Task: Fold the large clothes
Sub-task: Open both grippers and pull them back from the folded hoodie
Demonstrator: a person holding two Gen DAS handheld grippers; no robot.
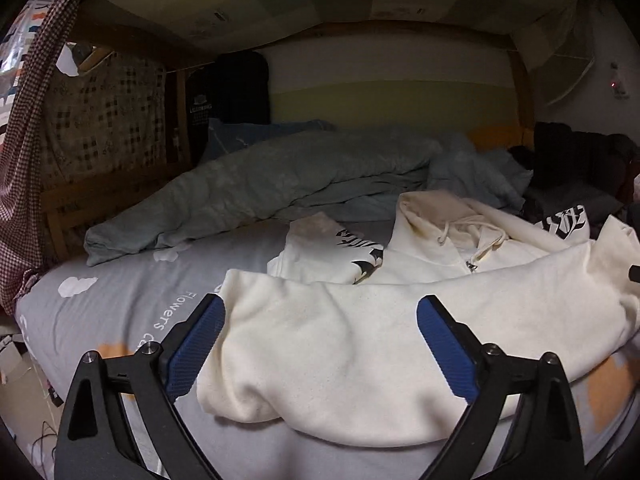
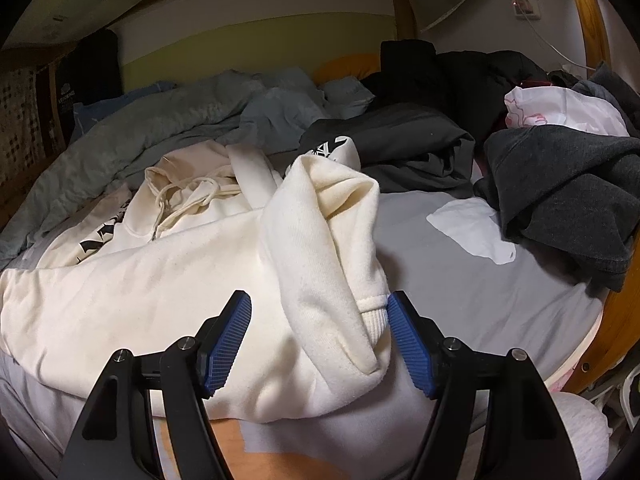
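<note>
A cream zip hoodie lies on the grey bed sheet, its lower part folded up over the chest; the hood and drawstrings point to the far side. My left gripper hovers over the hoodie's near left edge, jaws wide apart, with neither pad pressing on the cloth. In the right wrist view, a sleeve is draped across the hoodie. Its ribbed cuff sits between the jaws of my right gripper, next to the right pad. The jaws stand apart and the sleeve lies slack.
A crumpled grey-green duvet runs along the far side of the bed. Dark clothes are piled at the right, with a white sheet lying flat near them. The wooden bed frame curves round the right edge. A checked cloth hangs at the left.
</note>
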